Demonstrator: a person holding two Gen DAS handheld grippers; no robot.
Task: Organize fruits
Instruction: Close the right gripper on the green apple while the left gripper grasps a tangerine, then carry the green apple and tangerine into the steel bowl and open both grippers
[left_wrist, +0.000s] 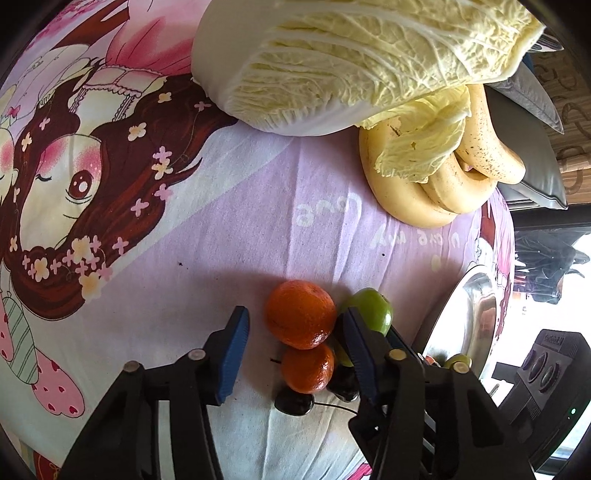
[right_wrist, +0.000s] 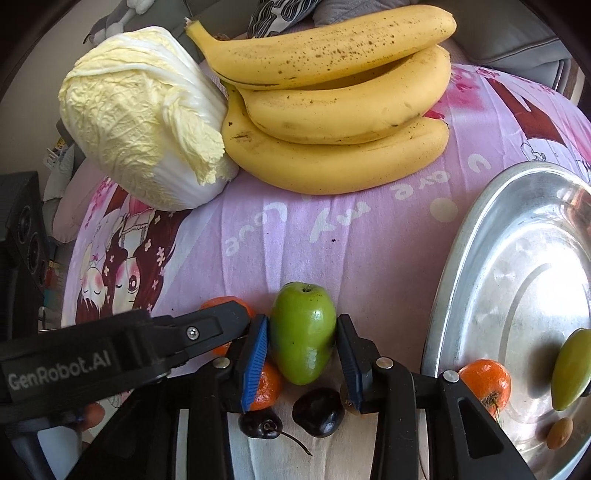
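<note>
Two tangerines lie on the pink printed cloth. The farther tangerine (left_wrist: 301, 319) sits between the blue pads of my left gripper (left_wrist: 295, 317), which is open, with a gap at its left pad. The nearer tangerine (left_wrist: 308, 369) lies just below it. A green fruit (right_wrist: 303, 336) stands between the pads of my right gripper (right_wrist: 303, 325), and both pads press its sides. That green fruit (left_wrist: 369, 310) touches the farther tangerine. Two dark cherries (right_wrist: 319, 411) lie under the grippers. The left gripper's arm (right_wrist: 110, 350) reaches in from the left.
A metal tray (right_wrist: 517, 277) at the right holds a tangerine (right_wrist: 485, 380), a green fruit (right_wrist: 570, 369) and a small brown fruit (right_wrist: 559, 432). Bananas (right_wrist: 332, 110) and a napa cabbage (right_wrist: 147, 118) lie at the back. A black speaker (right_wrist: 26, 240) stands off the cloth.
</note>
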